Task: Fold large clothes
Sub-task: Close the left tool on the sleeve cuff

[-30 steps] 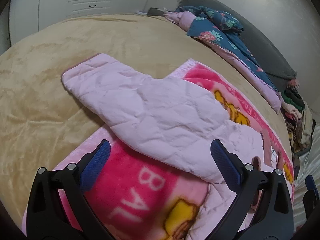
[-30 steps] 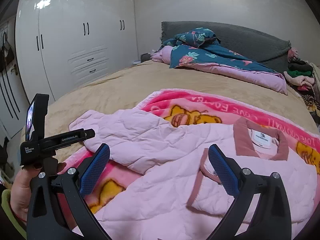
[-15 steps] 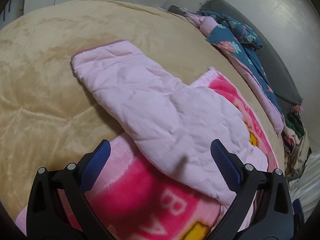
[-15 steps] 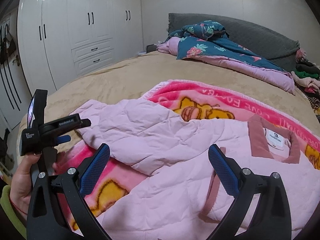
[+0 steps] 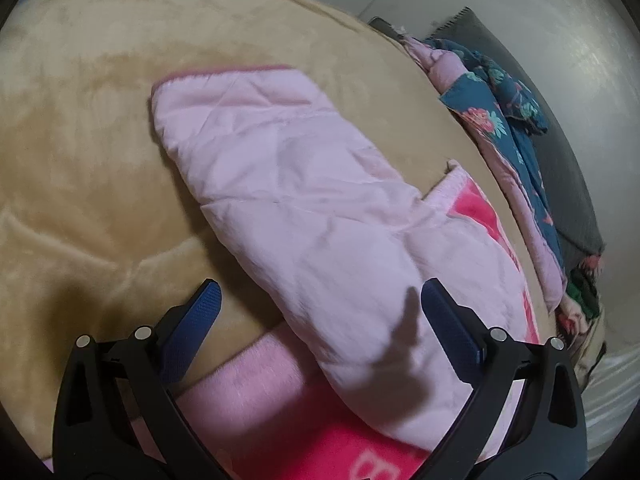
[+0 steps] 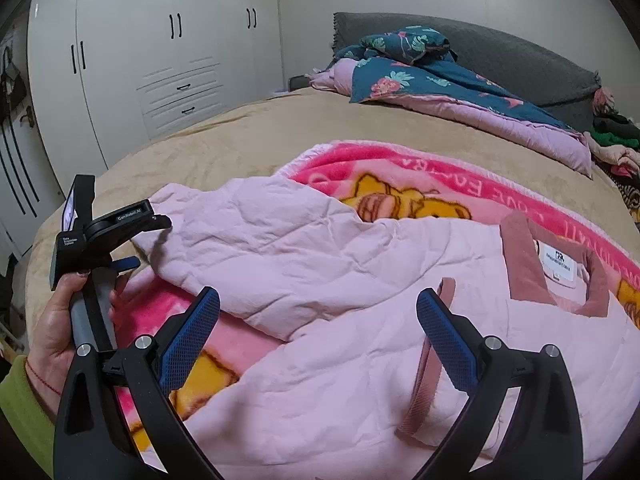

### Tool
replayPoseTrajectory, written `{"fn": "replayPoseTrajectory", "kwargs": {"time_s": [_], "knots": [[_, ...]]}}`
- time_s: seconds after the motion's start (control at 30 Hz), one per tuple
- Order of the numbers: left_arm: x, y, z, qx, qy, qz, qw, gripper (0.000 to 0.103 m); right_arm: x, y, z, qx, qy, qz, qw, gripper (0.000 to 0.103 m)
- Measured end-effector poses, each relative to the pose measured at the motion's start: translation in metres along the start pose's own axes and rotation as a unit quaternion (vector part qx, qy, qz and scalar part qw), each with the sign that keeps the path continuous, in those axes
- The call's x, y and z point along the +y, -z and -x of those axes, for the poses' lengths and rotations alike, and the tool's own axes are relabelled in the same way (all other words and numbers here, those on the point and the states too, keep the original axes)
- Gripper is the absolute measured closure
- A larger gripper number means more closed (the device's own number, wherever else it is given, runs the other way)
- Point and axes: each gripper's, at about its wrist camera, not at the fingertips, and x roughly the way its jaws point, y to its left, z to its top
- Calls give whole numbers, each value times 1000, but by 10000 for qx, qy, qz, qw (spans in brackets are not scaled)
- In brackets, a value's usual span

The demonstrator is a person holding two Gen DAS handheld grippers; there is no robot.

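A pale pink quilted jacket (image 6: 360, 360) lies flat on a pink cartoon blanket (image 6: 400, 168), its dusty-rose collar (image 6: 520, 248) at the right. Its sleeve (image 5: 288, 184) stretches out over the tan bedspread, the cuff (image 5: 224, 76) at the far end. My left gripper (image 5: 318, 300) hovers open just above the sleeve's upper part, nothing between its fingers. In the right wrist view the left gripper's body (image 6: 100, 232) is held in a hand beside the cuff. My right gripper (image 6: 318, 312) stands open above the jacket's front, empty.
The tan bedspread (image 6: 248, 132) covers the bed. A teal floral quilt (image 6: 420, 76) and a grey headboard (image 6: 520, 56) lie at the far end. A pile of clothes (image 6: 616, 140) sits at the right. White wardrobes (image 6: 140, 60) stand beyond the bed's left side.
My left gripper has travelled outward along the sleeve toward the cuff and come closer to it. The right gripper has shifted slightly left. The jacket has not moved.
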Motion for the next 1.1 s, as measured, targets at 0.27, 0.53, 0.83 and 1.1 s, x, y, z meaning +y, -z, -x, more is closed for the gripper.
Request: {"fn": "replayPoseTrajectory", "kwargs": {"time_s": [0.27,0.53,0.83,1.1], "knots": [[20,-13,-10,-184,445,510,9975,9,-15,6,2,75,103,-113,9999,5],[32,-32,-3,-607,552,680,9943,78,-35,19,16,131,303,-219,9992,5],[2,-41,43,-1157,778,187,9901,90,-51,36,45,29,351,-449,9984,5],[-29,-43,80,-1248,794,-132,9889,91,-72,46,79,-197,476,-748,9959,5]]}}
